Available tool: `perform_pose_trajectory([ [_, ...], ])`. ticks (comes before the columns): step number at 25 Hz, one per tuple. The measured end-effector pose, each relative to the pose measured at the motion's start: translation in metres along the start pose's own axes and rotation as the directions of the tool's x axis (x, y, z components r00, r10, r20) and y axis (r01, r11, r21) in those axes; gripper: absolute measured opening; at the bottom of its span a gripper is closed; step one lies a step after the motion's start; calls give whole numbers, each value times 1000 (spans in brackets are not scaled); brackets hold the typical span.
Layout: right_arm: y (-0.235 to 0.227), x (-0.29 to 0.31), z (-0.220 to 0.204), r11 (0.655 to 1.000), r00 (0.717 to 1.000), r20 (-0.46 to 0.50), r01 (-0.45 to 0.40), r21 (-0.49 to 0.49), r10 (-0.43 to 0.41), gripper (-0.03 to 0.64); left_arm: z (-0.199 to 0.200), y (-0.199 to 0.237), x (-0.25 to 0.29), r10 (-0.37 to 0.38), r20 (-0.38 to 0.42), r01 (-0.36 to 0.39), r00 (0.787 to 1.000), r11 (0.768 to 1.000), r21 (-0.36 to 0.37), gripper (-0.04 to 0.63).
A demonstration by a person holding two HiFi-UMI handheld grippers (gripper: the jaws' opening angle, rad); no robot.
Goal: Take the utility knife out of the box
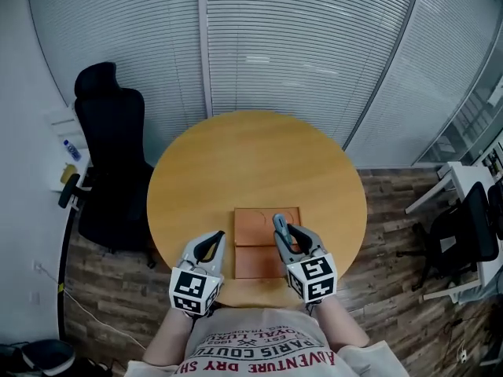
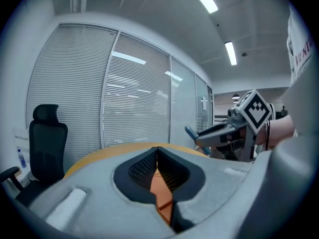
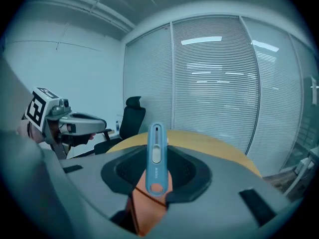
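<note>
An orange-brown box [image 1: 255, 234] lies opened flat on the round wooden table [image 1: 251, 155], near its front edge. My right gripper [image 1: 284, 230] hangs over the box's right side, shut on a blue utility knife [image 1: 279, 225]. In the right gripper view the knife [image 3: 156, 158] stands upright between the jaws, its slider facing the camera, with the box [image 3: 144, 208] below it. My left gripper [image 1: 212, 242] is at the box's left edge, shut and holding nothing. In the left gripper view the jaws meet at the tips, the box [image 2: 162, 188] shows through the slit, and the right gripper [image 2: 214, 131] appears at right.
A black office chair [image 1: 110, 155] stands left of the table. Glass walls with blinds [image 1: 314, 38] run behind it. At the right are a white desk [image 1: 460, 179] and another dark chair [image 1: 464, 234]. The person's shirt [image 1: 259, 344] fills the bottom edge.
</note>
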State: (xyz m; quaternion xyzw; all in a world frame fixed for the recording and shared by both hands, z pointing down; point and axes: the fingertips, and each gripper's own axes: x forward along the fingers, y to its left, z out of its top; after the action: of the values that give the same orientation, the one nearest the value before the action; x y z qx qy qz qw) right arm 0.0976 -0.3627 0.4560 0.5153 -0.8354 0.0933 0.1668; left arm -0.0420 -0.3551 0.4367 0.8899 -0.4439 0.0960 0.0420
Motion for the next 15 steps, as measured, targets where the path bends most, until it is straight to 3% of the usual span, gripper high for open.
perform_pose_trajectory([
  [5, -7, -19, 34, 1000, 990, 139, 23, 4, -23, 130, 32, -1, 3, -2, 59, 0, 998, 1000, 32, 11],
  [10, -8, -40, 59, 999, 960, 277, 34, 7, -35, 130, 55, -10, -2, -9, 108, 4, 994, 999, 53, 11],
  [15, -10, -51, 65, 999, 937, 346, 41, 3, -39, 130, 63, -22, -3, -15, 133, 5, 991, 997, 82, 11],
])
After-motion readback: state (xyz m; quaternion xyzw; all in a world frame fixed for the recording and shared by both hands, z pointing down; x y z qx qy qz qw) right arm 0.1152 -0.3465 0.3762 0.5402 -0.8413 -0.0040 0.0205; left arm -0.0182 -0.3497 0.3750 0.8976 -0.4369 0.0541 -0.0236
